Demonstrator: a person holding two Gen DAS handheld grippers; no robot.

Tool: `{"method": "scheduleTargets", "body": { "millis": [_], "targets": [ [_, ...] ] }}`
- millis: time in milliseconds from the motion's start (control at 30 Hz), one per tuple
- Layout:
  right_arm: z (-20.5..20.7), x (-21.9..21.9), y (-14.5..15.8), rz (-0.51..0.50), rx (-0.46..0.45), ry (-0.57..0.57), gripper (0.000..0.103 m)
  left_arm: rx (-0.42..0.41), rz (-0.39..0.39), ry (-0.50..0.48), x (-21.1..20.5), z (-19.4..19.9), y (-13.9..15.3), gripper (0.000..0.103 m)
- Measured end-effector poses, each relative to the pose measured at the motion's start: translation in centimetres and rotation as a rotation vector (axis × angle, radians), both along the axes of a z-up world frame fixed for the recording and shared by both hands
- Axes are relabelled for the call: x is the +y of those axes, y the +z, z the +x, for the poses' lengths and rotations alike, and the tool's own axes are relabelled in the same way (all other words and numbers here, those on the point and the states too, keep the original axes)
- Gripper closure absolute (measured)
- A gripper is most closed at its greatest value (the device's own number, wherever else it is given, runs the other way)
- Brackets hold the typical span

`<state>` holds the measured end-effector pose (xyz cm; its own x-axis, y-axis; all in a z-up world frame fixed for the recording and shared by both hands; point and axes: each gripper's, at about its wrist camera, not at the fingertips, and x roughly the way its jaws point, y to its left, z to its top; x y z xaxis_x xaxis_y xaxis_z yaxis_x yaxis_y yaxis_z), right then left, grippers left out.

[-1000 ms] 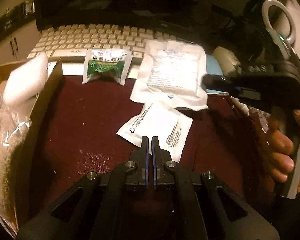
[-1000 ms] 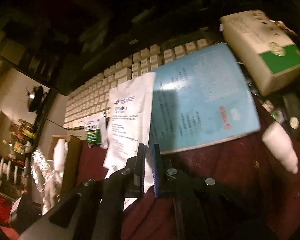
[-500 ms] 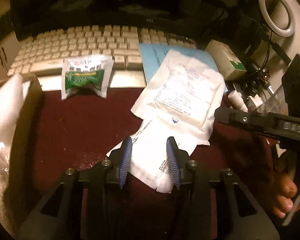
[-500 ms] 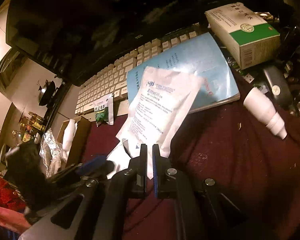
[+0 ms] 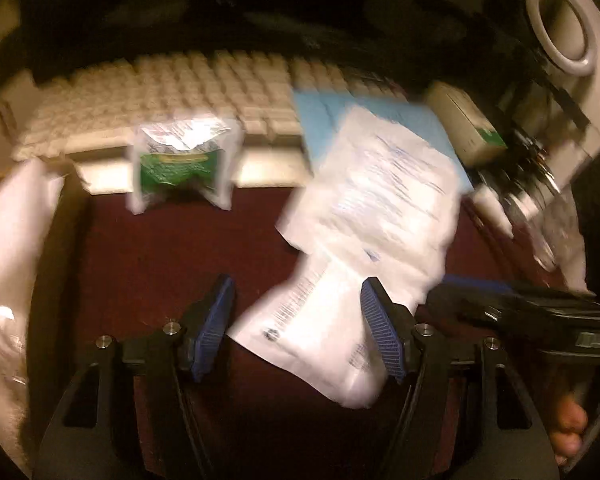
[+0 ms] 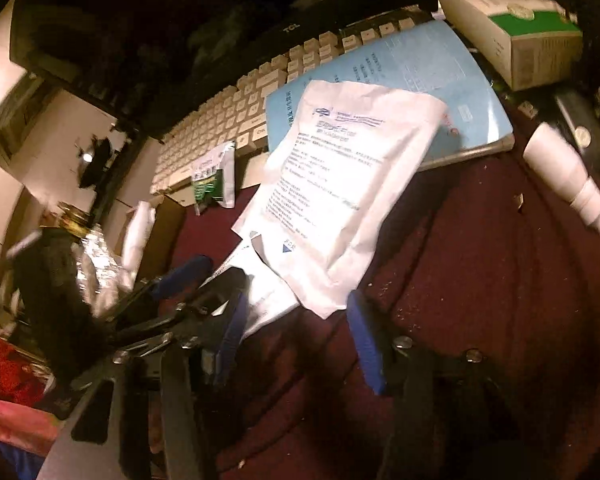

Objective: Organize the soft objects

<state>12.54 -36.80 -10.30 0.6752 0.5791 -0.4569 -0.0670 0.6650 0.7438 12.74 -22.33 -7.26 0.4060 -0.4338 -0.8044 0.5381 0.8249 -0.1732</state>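
**Both tongs wide over the white pouches**

My left tongs (image 5: 298,326) are spread wide, straddling the small white pouch (image 5: 320,332) on the maroon counter (image 5: 160,248). My right tongs (image 6: 296,338) also gape — nothing held — just before the large white pouch (image 6: 340,188), which overlaps the small one and a blue booklet (image 6: 432,68). A green sachet (image 5: 180,164) leans against the keyboard (image 5: 204,84).

Small white printed pouch (image 5: 320,340) flat on maroon cloth, near centre, its far end under larger white printed pouch (image 6: 340,196) lying partly on blue booklet; green-white packet (image 5: 182,164) propped far left against keyboard.
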Motion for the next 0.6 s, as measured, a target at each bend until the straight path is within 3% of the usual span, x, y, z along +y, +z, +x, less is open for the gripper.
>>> {"method": "scheduleTargets", "body": {
  "millis": [100,267,467,600],
  "targets": [
    [-0.7,0.4,-0.1,-0.036,0.009,0.002,0.077,0.049,-0.035,-0.071,-0.2,-0.9,0.2,0.037],
    [-1.8,0.3,-1.0,0.042,0.008,0.03,0.088,0.002,-0.001,-0.094,-0.8,-2.0,0.2,0.036],
    [-1.2,0.4,-1.2,0.07,0.013,0.063,0.089,0.033,-0.06,-0.068,-0.1,-2.2,0.0,0.036],
    [-1.5,0.0,-1.2,0.082,0.009,0.05,0.087,0.027,-0.05,-0.056,0.0,-2.3,0.0,0.036]
  ]
}}
